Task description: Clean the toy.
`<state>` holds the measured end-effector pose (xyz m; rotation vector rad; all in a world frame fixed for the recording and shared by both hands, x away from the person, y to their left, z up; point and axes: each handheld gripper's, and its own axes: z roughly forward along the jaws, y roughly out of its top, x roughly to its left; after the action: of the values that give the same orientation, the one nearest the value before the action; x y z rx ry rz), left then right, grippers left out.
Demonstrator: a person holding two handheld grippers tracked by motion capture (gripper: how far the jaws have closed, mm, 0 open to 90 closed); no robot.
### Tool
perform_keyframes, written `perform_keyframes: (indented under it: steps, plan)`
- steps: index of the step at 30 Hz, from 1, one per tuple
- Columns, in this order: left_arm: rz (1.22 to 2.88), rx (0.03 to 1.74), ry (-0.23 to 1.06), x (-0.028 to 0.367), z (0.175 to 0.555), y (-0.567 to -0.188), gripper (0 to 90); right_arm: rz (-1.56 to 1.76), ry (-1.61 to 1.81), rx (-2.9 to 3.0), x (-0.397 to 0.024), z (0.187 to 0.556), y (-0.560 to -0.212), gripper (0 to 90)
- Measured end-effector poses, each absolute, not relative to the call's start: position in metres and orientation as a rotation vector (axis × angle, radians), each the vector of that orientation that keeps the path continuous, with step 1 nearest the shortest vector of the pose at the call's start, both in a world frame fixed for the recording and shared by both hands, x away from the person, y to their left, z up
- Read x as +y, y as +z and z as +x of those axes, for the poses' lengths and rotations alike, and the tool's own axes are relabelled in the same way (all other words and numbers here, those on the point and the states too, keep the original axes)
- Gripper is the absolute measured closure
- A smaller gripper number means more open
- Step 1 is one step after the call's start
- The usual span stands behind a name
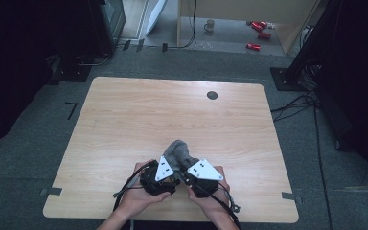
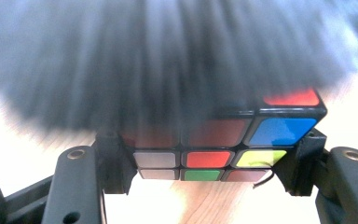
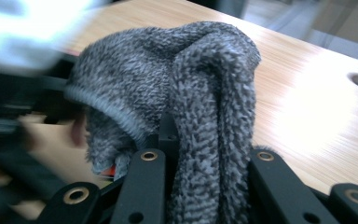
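Near the front edge of the wooden table (image 1: 124, 120), a person's two hands hold the grippers close together. My left gripper (image 2: 212, 161) is shut on a colour-puzzle cube (image 2: 214, 158), its jaws pressing the cube's two sides. A grey fuzzy cloth (image 2: 168, 60) lies blurred over the cube's top. My right gripper (image 3: 205, 163) is shut on that cloth (image 3: 168, 79), which bunches up between its fingers (image 3: 144, 177) and drapes to the left. In the high view the cloth (image 1: 179, 152) bulges between the left gripper (image 1: 167, 167) and the right gripper (image 1: 191, 168); the cube is hidden there.
A dark round hole (image 1: 212, 95) sits near the table's far edge. Beyond the table, red cans (image 1: 256, 28) and a mug (image 1: 210, 25) lie on the floor. Cables (image 1: 292, 103) trail off the right side, beside black stands.
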<state>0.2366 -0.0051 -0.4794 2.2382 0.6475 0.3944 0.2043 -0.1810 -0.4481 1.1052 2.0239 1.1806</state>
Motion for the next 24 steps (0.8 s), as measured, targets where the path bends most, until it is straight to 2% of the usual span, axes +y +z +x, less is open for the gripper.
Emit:
perform_keyframes:
  steps: [3, 8, 14, 20, 24]
  plan:
    - [2.226, 0.662, 0.385, -0.003, 0.238, -0.479, 35.2, 1.154, 1.192, 2.024, -0.191, 0.204, -0.448, 76.9]
    - [2.243, 0.625, 0.415, -0.011, 0.231, -0.480, 35.2, 1.070, 1.206, 2.066, -0.172, 0.195, -0.445, 76.2]
    - [2.224, 0.663, 0.355, -0.006, 0.238, -0.480, 35.2, 1.231, 1.222, 2.013, -0.197, 0.210, -0.449, 77.1]
    - [2.238, 0.650, 0.363, -0.011, 0.235, -0.482, 35.2, 1.123, 1.219, 2.066, -0.174, 0.196, -0.448, 76.4]
    - [2.222, 0.671, 0.341, -0.005, 0.239, -0.481, 35.2, 1.217, 1.206, 2.008, -0.193, 0.208, -0.452, 76.9]
